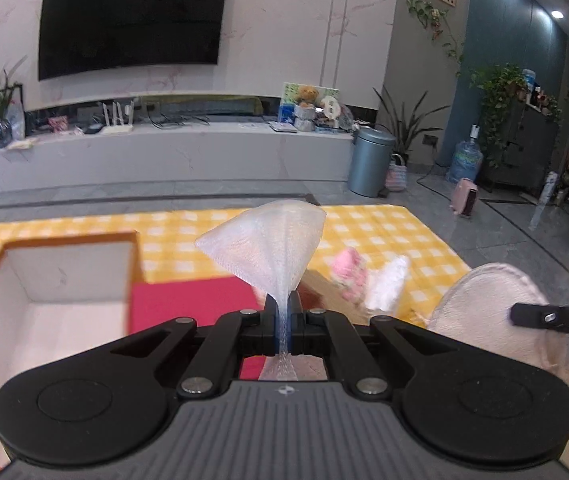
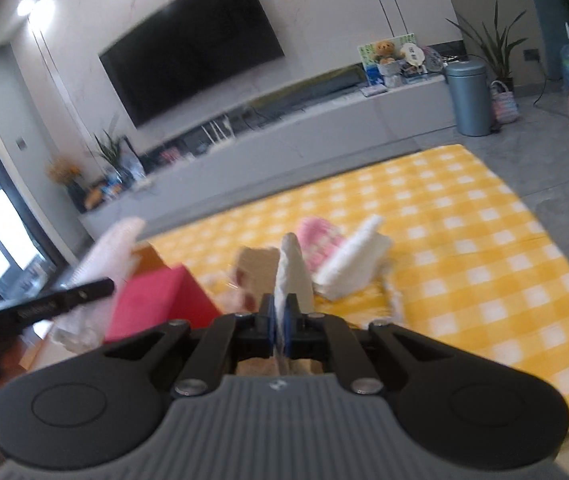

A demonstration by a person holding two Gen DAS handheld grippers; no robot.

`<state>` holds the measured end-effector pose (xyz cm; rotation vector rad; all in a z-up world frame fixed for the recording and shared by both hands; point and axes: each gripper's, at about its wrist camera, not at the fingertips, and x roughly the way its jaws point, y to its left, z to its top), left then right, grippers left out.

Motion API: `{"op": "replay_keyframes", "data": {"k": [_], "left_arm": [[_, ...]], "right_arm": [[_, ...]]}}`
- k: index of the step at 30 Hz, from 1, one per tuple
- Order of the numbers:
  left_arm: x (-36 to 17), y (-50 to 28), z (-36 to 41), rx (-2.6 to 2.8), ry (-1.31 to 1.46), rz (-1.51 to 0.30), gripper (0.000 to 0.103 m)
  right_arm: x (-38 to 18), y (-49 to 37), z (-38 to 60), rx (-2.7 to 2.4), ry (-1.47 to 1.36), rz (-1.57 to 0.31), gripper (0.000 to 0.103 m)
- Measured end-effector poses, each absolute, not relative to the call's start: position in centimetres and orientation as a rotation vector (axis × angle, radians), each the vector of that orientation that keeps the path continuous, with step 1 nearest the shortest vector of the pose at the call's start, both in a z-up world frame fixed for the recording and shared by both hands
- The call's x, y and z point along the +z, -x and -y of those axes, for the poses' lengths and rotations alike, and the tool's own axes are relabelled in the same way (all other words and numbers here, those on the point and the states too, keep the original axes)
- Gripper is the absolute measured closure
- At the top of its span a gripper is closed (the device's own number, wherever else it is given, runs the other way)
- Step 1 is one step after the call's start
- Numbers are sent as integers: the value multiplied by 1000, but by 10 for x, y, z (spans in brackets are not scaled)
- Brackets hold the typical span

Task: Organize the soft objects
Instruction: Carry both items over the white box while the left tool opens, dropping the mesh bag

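Note:
My left gripper (image 1: 283, 312) is shut on a white foam net sleeve (image 1: 268, 240), which fans out above the fingers, held over the yellow checked cloth (image 1: 404, 240) beside the open box (image 1: 44, 304). My right gripper (image 2: 281, 312) is shut on a pale pink fluffy slipper (image 2: 293, 276), seen edge-on; the same slipper shows broad in the left wrist view (image 1: 484, 308). A pink knitted item (image 2: 320, 240) and a white folded cloth (image 2: 356, 260) lie on the checked cloth ahead. A red flat piece (image 1: 192, 304) lies next to the box.
A TV wall and long low cabinet (image 1: 164, 152) stand beyond the table. A blue-grey bin (image 1: 370, 160), a water jug (image 1: 464, 160) and plants stand at the right on the floor. The left gripper's finger (image 2: 64, 300) enters the right wrist view at left.

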<state>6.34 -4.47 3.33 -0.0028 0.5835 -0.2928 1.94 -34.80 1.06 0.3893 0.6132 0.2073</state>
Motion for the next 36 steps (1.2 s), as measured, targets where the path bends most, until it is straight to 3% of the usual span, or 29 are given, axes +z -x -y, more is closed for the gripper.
{"op": "replay_keyframes", "data": {"k": [14,27,36], "left_arm": [[54,-59,-85,-103,23,-579,100],[-3,-82,-155,49,46,-861,100],[-19,-85,-129,133,-139,-882,97]], "right_arm": [[93,-28,189,454,-375,-471,101],[74,-83,56,664,-274,-605,101],[55,-112,29,640,-193,-694,101]]}}
